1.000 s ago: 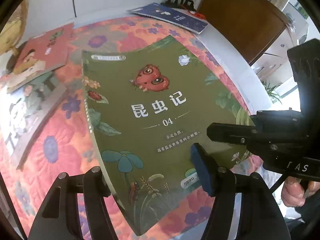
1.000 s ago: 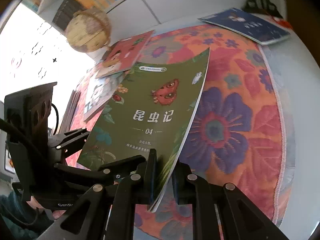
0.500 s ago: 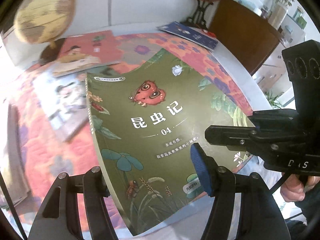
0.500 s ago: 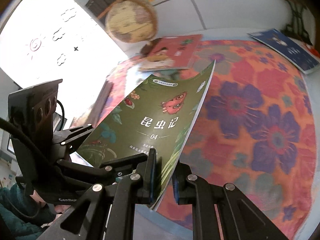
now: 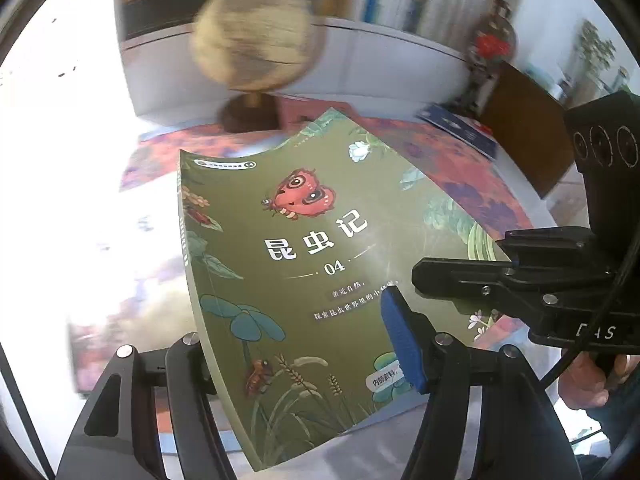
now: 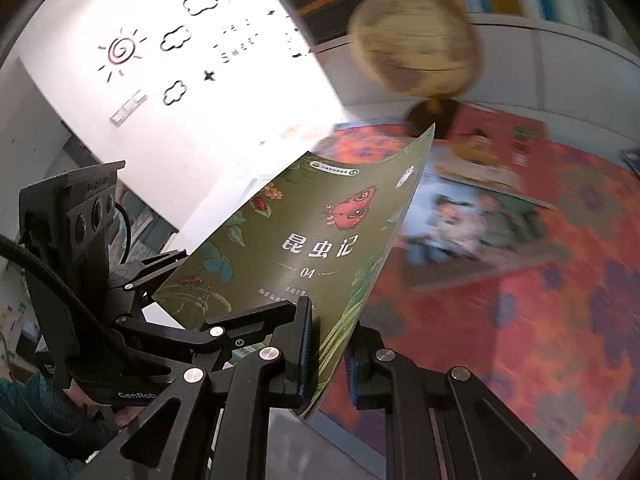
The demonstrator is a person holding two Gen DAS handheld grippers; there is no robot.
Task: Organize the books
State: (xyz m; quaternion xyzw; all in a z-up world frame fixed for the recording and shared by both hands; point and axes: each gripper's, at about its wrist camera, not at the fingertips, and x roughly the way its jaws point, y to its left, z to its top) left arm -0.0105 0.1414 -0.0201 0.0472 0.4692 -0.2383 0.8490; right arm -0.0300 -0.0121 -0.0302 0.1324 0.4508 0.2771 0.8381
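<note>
Pinching the green book (image 6: pixel 320 248) by its lower right edge, the right tongs (image 6: pixel 328 356) are clenched on the cover and pages, and the book is lifted clear of the surface, tilted up with its cover slightly bowed. The left tongs (image 5: pixel 304 360) straddle the book's near corner: the spine edge runs just beside the left finger, the blue pad (image 5: pixel 400 344) of the right finger lies over the cover, and whether they actually grip the book cannot be told. Beyond the book's far edge stands a globe (image 5: pixel 256 40) on a dark base, blurred. To the right of the right tongs the flowered cloth (image 6: pixel 540 320) lies open and bare, with a red book (image 6: pixel 492 148) and a pale picture book (image 6: pixel 468 224) lying flat farther ahead. A blue book (image 5: pixel 460 128) rests at the cloth's far right rim, near a brown cabinet (image 5: pixel 528 128). Behind the globe runs a white cupboard front topped by shelves of books. A person's hand (image 5: pixel 592 380) holds the right tongs' handle.
</note>
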